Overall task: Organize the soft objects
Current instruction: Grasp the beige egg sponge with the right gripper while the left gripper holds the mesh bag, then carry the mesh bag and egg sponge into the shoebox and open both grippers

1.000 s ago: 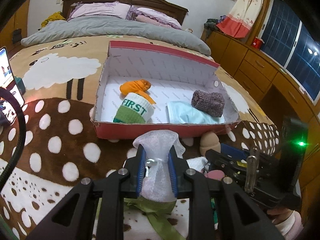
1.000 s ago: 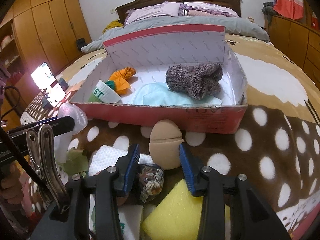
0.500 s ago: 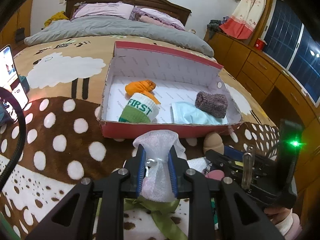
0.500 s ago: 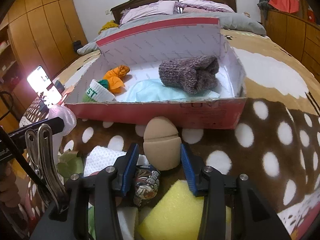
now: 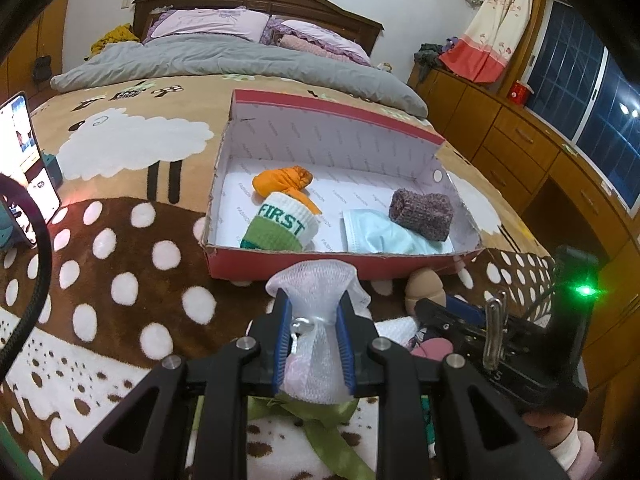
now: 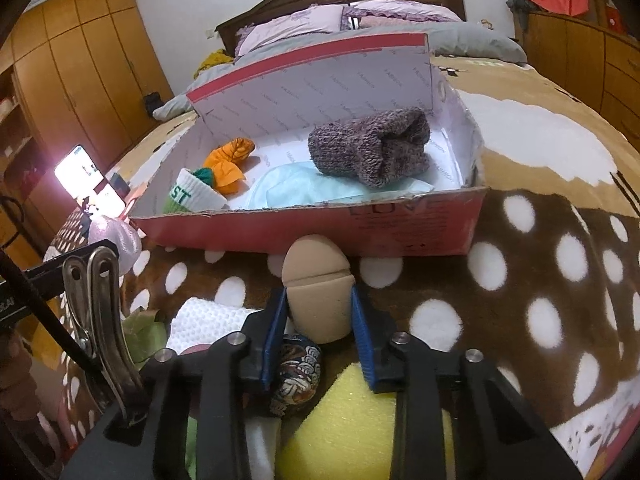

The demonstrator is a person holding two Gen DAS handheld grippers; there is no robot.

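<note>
Right wrist — beige sponge (image 6: 318,292) btwn closing right gripper (image 6: 318,322) pads.

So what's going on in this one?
A person is sorting soft things into a red shoebox on a bed. The left gripper is shut on a white mesh pouch. The right gripper is closing around a tan makeup sponge in front of the box. A knitted sock, face mask and other rolled socks already lie inside.
</note>
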